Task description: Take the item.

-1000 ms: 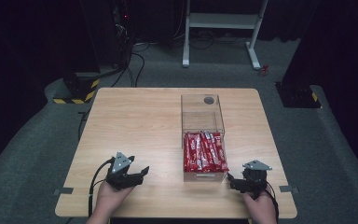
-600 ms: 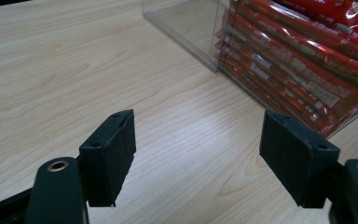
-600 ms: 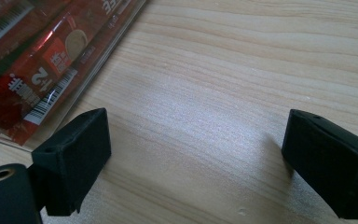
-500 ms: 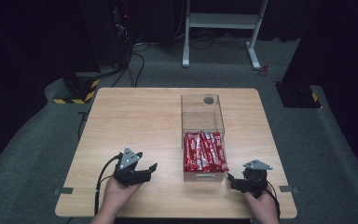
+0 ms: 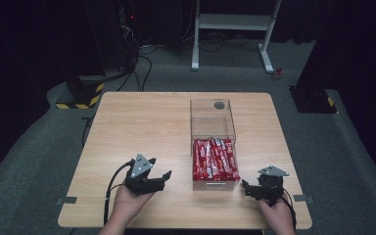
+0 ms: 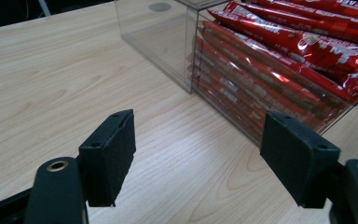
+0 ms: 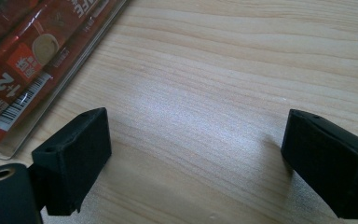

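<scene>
Landmark: the clear box [image 5: 213, 142] stands on the wooden table [image 5: 142, 127], right of the table's middle, its long axis running from the person's edge toward the far edge.
Red packets: the red packets [image 5: 214, 157] lie stacked in the near half of the clear box, their long axes along the box's length; the far half of the box holds none.
Box far end: a small round grey disc [image 5: 219, 105] sits at the far end of the box.
Left gripper: the left gripper [image 5: 162, 177] hangs near the box's near left corner, just apart from it, pointing toward the box; in the left gripper view [image 6: 198, 156] its jaws stand wide with only bare wood between them.
Right gripper: the right gripper [image 5: 245, 187] sits by the box's near right corner, close to the table's near edge; in the right gripper view [image 7: 193, 154] its jaws stand wide over bare wood, and the box's edge lies just beside the left jaw.
Open room: left of the box the tabletop is bare wood out to the left edge; right of the box only a narrow strip of table remains before the edge.
Writing: white lettering runs along the packets but is cut off or too blurred to read; the right gripper view shows "+2" and a barcode, upside down.
Floor: grey carpet surrounds the table; a white metal frame [image 5: 235, 29] stands beyond the box's far end.
</scene>
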`<action>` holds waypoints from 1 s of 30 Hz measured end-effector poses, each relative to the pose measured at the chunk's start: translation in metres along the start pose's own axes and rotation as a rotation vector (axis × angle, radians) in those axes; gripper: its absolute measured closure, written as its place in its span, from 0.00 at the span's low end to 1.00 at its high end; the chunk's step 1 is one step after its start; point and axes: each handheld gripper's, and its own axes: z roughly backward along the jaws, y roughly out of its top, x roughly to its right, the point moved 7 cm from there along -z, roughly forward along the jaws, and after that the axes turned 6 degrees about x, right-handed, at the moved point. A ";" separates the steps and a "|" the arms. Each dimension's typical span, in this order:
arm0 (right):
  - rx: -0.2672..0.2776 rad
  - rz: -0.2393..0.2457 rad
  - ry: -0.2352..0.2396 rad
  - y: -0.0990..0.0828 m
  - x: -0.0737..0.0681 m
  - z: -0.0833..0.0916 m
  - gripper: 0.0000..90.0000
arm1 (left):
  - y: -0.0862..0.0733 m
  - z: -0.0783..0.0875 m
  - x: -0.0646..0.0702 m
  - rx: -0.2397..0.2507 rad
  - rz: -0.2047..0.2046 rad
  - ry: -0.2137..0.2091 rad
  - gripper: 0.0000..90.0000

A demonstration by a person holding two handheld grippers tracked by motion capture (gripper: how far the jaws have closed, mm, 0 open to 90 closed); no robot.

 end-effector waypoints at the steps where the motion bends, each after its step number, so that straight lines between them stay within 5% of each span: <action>1: -0.001 -0.002 0.000 0.000 0.000 0.000 0.09 | 0.001 0.000 0.001 0.001 -0.001 -0.004 0.30; 30: 0.000 -0.009 -0.002 -0.006 -0.003 0.007 0.09 | 0.025 -0.022 0.025 0.029 -0.024 -0.078 0.32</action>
